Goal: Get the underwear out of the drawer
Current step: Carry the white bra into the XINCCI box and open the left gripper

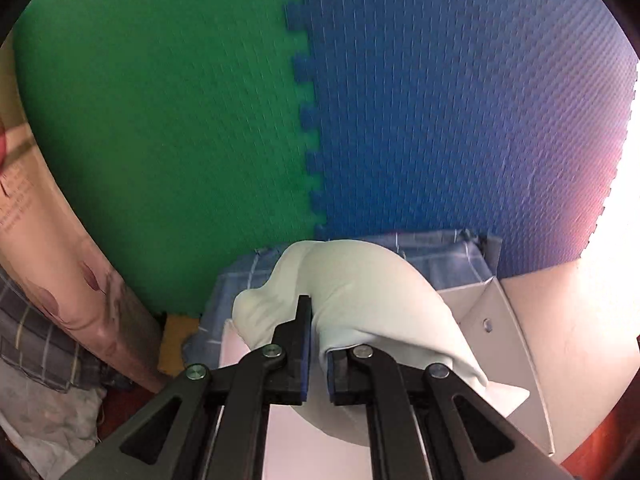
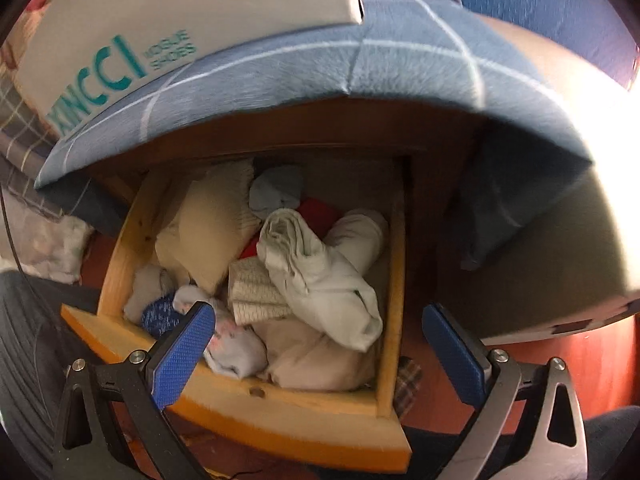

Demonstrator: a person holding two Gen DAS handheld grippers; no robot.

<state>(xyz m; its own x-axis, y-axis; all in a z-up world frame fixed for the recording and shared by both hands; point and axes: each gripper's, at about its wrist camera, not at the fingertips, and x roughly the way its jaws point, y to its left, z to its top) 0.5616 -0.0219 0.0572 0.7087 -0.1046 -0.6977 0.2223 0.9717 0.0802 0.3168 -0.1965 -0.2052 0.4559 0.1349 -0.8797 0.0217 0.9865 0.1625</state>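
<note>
In the left wrist view my left gripper point(image 1: 318, 312) is shut on a pale mint piece of underwear point(image 1: 360, 284), which bunches over its right finger and hangs above a white box point(image 1: 516, 336) and blue checked cloth point(image 1: 432, 248). The right wrist view looks down into an open wooden drawer point(image 2: 394, 280) full of rolled clothes: a pale grey-white bundle point(image 2: 320, 276), a cream folded piece point(image 2: 208, 224), a blue dotted roll point(image 2: 160, 316) and a red item point(image 2: 318, 212). My right gripper point(image 2: 318, 320) hovers open above the drawer's front part, its blue pads point(image 2: 180, 356) wide apart with nothing between them.
Green point(image 1: 160, 120) and blue point(image 1: 460, 100) foam mats fill the wall ahead of the left gripper. A white shoe box point(image 2: 160, 20) sits on blue checked bedding point(image 2: 360, 64) above the drawer. Red-brown floor point(image 2: 592, 360) lies to the right.
</note>
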